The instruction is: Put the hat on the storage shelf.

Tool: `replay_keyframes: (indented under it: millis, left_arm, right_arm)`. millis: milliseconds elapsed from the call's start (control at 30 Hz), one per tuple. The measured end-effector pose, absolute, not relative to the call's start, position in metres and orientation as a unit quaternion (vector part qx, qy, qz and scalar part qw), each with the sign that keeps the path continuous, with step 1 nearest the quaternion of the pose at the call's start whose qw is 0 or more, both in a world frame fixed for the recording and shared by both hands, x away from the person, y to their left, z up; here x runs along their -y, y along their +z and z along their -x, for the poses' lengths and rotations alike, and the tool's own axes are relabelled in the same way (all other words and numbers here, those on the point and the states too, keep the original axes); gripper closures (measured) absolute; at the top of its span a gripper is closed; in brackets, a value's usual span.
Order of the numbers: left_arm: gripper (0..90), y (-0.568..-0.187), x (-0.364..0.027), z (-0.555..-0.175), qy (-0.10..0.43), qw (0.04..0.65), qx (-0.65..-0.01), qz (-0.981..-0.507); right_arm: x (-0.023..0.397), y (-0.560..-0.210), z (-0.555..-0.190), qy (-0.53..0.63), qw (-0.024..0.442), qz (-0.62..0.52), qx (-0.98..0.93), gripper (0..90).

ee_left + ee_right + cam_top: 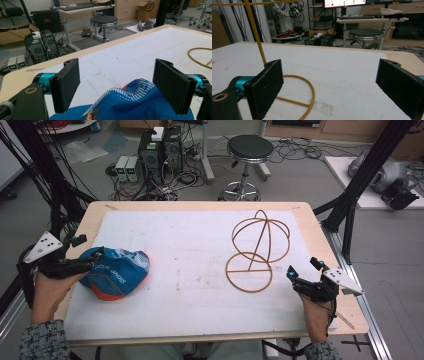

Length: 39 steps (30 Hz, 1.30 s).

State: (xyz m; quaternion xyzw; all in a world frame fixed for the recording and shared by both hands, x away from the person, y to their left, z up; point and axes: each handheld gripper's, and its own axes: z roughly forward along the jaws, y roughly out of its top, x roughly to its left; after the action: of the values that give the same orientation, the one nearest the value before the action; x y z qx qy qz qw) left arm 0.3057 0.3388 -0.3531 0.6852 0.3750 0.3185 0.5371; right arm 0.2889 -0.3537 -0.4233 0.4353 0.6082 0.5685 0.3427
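A blue cap [116, 270] with orange trim and white lettering lies on the white mat [190, 250] at the left. My left gripper [89, 247] hovers at the cap's left edge, jaws wide open. In the left gripper view the cap [135, 103] bulges up between the two pads [65, 87] without either pressing on it. A gold wire stand [257, 247], a sphere frame on a ring base, is right of centre. My right gripper [304, 268] is open just right of the ring base [304, 97], with nothing between its jaws.
The mat covers most of the wooden table [310, 215]. Behind the table stand a black stool [249, 150], computer cases [160, 150] and loose cables on the floor. Black frame posts [350, 215] rise at the table's right side.
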Motion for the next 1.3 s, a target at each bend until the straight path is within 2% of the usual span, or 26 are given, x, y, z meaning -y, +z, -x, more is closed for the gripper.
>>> replay_keyframes:
  millis: [567,633,833,1133,1300]
  left_arm:
    - [23.0,-0.357,-0.332,-0.307,0.309,0.536,-0.341,-0.708]
    - [26.9,-0.359,-0.330,-0.308,0.299,0.538,-0.330,-0.715]
    - [28.1,-0.366,-0.318,-0.314,0.288,0.526,-0.313,-0.737]
    - [36.4,-0.383,-0.289,-0.323,0.284,0.468,-0.262,-0.795]
    - [46.8,-0.386,-0.286,-0.323,0.282,0.459,-0.242,-0.807]
  right_arm:
    - [0.352,-0.425,-0.289,0.564,0.337,-0.436,-0.615,6.6]
    - [0.351,-0.425,-0.290,0.562,0.336,-0.435,-0.618,6.7]
    - [0.351,-0.426,-0.291,0.559,0.337,-0.433,-0.621,6.6]
    - [0.352,-0.426,-0.291,0.559,0.336,-0.434,-0.622,6.7]
    - [0.353,-0.425,-0.289,0.559,0.333,-0.436,-0.622,6.7]
